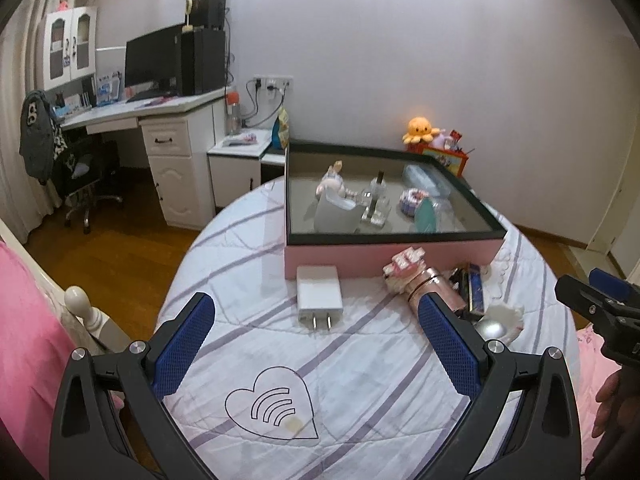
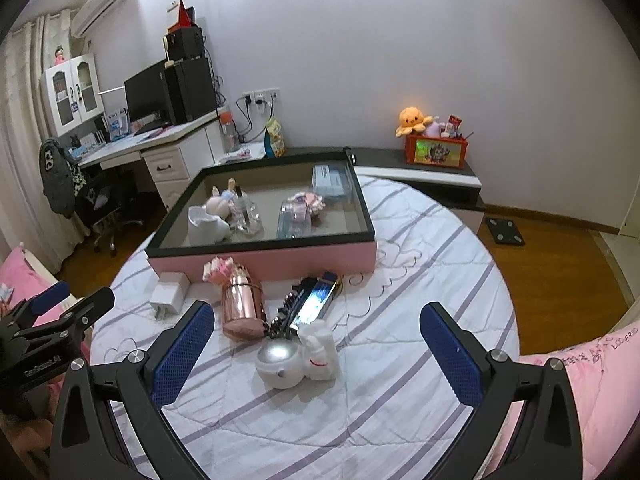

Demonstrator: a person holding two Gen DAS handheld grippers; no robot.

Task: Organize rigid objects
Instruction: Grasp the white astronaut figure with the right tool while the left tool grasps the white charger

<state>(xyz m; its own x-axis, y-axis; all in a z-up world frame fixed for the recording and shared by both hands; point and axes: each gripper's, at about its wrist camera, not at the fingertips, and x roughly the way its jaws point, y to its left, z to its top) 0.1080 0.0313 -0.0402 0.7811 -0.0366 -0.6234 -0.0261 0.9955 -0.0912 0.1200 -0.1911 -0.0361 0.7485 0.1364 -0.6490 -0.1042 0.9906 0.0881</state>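
Your white charger (image 1: 319, 295) lies flat on the striped bedspread (image 1: 360, 380) right in front of the pink box (image 1: 394, 254), at 12 o'clock from your left gripper (image 1: 316, 334), jaws wide apart and empty. The right gripper (image 2: 316, 334) gapes too, with the white figurine (image 2: 318, 350) between its fingers and the rose-gold can (image 2: 242, 306) at 11 o'clock.

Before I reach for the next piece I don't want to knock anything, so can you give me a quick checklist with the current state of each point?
1. Left tool open and empty: ok.
2. Right tool open and empty: ok.
3. White charger lies alone, clear of the pile, straight ahead of the left tool: ok.
4. Rose-gold cylinder, dark hair clip and white round figure packed together, touching: not ok for a clean single grasp.
5. Pink tray has free floor space at its middle: ok.
6. Whether the charger's prongs snag the bedsheet: cannot tell.
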